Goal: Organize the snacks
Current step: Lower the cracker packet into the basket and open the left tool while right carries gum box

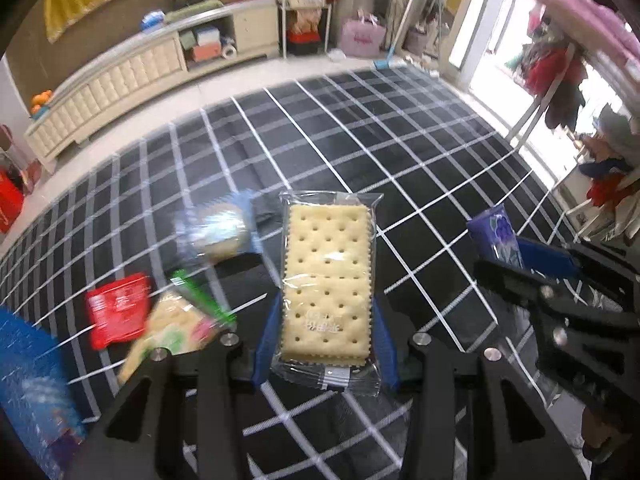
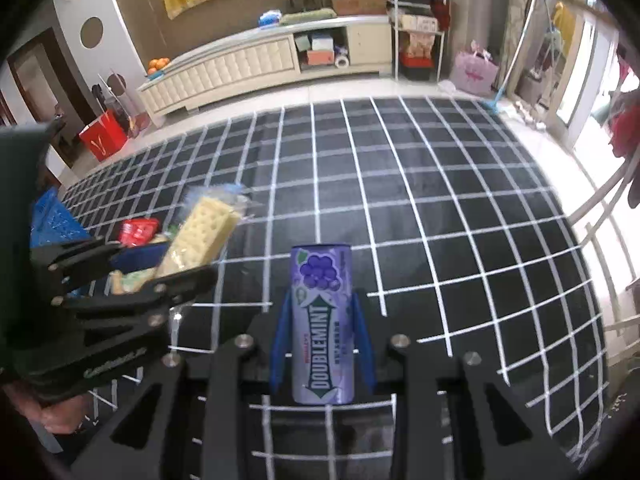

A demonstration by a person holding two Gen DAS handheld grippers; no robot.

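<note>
My left gripper (image 1: 325, 320) is shut on a clear-wrapped cracker pack (image 1: 326, 284) and holds it above the black grid rug (image 1: 400, 152). My right gripper (image 2: 322, 344) is shut on a purple Doublemint can (image 2: 322, 320), also held above the rug (image 2: 440, 200). The can (image 1: 496, 236) and the right gripper (image 1: 560, 280) show at the right of the left wrist view. The cracker pack (image 2: 200, 236) and the left gripper (image 2: 120, 292) show at the left of the right wrist view. On the rug at the left lie a red packet (image 1: 116, 310), a green-edged cracker pack (image 1: 176, 328) and a blurred round snack (image 1: 218, 232).
A blue basket (image 1: 28, 384) stands at the rug's left edge; it also shows in the right wrist view (image 2: 52, 220). A cream low cabinet (image 2: 260, 64) lines the far wall. A red bag (image 2: 104, 136), a pink bag (image 2: 474, 68) and a clothes rack (image 1: 560, 80) ring the rug.
</note>
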